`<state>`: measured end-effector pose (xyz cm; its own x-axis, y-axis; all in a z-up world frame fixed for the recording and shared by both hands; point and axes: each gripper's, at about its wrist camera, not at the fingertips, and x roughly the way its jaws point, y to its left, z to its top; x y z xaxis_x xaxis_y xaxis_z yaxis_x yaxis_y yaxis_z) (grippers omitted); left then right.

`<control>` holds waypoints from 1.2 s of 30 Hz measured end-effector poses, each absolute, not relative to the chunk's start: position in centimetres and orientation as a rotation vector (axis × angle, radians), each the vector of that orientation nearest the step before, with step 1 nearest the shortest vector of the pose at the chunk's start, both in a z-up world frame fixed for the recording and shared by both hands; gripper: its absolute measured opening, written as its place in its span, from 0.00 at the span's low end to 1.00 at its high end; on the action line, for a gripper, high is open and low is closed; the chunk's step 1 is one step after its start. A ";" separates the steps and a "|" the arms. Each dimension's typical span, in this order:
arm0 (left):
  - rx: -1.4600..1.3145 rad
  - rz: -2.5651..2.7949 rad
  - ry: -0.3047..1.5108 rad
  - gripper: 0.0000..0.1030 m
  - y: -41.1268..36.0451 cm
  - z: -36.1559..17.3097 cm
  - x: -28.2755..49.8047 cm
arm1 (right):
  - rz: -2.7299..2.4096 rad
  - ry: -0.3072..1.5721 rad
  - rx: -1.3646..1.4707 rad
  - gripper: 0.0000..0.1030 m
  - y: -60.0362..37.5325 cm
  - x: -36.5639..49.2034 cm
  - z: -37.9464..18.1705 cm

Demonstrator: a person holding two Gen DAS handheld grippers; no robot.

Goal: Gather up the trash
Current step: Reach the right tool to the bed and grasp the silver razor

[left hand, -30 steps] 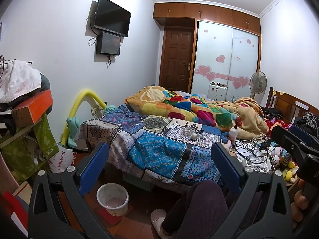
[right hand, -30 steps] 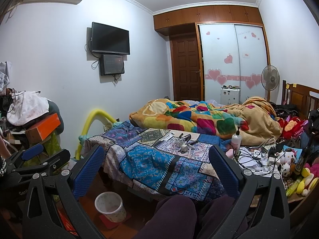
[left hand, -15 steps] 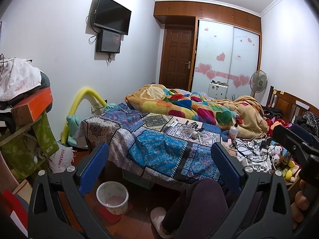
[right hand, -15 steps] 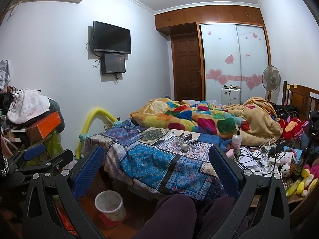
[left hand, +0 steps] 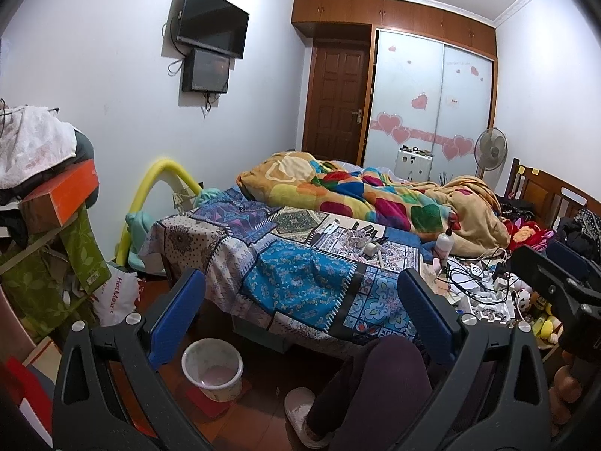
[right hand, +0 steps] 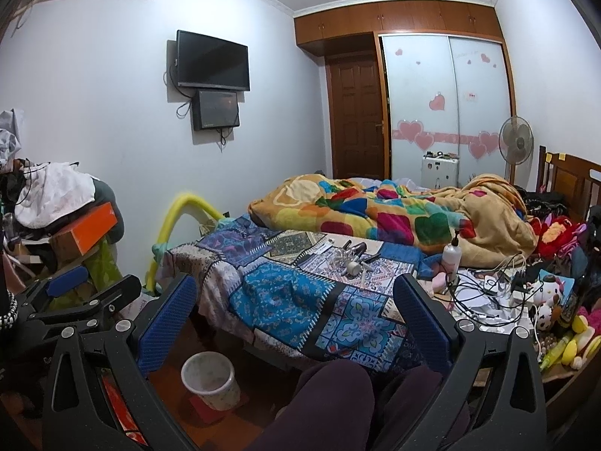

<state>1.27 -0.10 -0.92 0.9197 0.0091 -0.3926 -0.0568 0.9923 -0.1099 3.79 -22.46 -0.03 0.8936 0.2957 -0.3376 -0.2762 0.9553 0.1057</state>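
Blue pads: both claws carry blue pads on black frames.
Left claw [left hand: 300,312]: spread wide apart, nothing between the fingers, held level above the floor and aimed at the bed.
Right claw [right hand: 293,315]: also spread wide, empty, aimed the same way; in the left view its black frame shows at the right edge, with fingertips of a hand [left hand: 567,383] gripping it below.
Bin [left hand: 212,370]: a pale patterned pail on the red floor, sitting on a red mat, just below and between the left claw's fingers, near the bed's foot; what lies inside cannot be made out.
Bed [left hand: 300,282]: covered with a blue patchwork cloth; a bright multicoloured quilt [left hand: 360,203] is heaped further back.
Small items [left hand: 366,238]: cables, a white plug and dark sticks scattered on the patchwork, too small to sort into trash or not.
Bedside surface [right hand: 488,300]: tangled cords, papers, a white pump bottle [right hand: 450,257] and soft toys crowd it, right of the bed.
In the way: the person's knee [left hand: 390,383] in dark trousers, with a pale slipper [left hand: 300,411] on the floor, fills the lower middle between claws and bed.
Left side: an orange box [left hand: 60,197] and a white cloth stacked on green boxes; a yellow foam tube [left hand: 150,191] arches by the wall.
Writing: a white bag [left hand: 114,297] reads "HotMaxx" in red.
Wall: a television [left hand: 212,30] above a smaller screen.
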 end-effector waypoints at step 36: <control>-0.179 -0.008 0.781 1.00 -5.2 -10.7 34.0 | 0.132 0.664 0.046 1.00 -29.3 29.6 -10.0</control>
